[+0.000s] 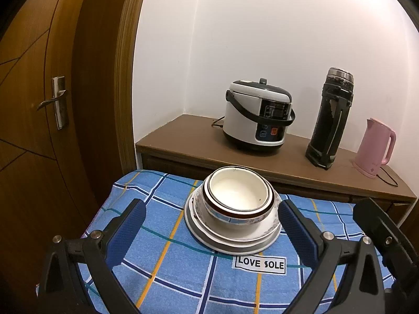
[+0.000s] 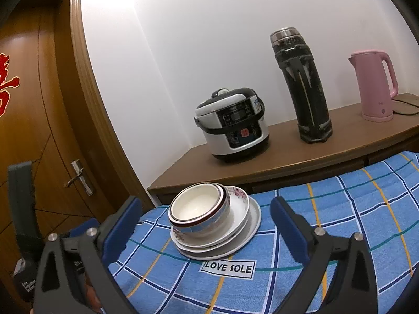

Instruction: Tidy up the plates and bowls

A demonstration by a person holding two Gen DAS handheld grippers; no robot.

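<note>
A: What is sitting behind the stacked bowls [image 1: 238, 196] and plates [image 1: 230, 238] on the checked cloth [image 1: 162, 235]?

B: A rice cooker [image 1: 258, 117], dark flask [image 1: 331, 120] and pink kettle [image 1: 374, 149] are lining the bench [image 1: 183, 130].

A: And the fingers?

B: Left gripper [image 1: 212, 225] and right gripper [image 2: 207, 225] are both gaping wide, holding nothing, the stack sitting just ahead of them.

On the cloth-covered table [image 1: 162, 235] sits a stack: bowls [image 1: 239, 196] nested inside one another, resting on plates [image 1: 230, 238], with the "LOVE SOLE" label [image 1: 259, 263] just in front. Behind the table runs a cabinet top [image 1: 183, 130], carrying a rice cooker [image 1: 258, 115] at left, a tall flask [image 1: 331, 120] to its right, and a kettle [image 1: 374, 149] furthest right. A door [image 1: 39, 104] stands off to the left. The left gripper [image 1: 212, 218] and right gripper [image 2: 207, 221] hover before the stack, fingers spread either side.
</note>
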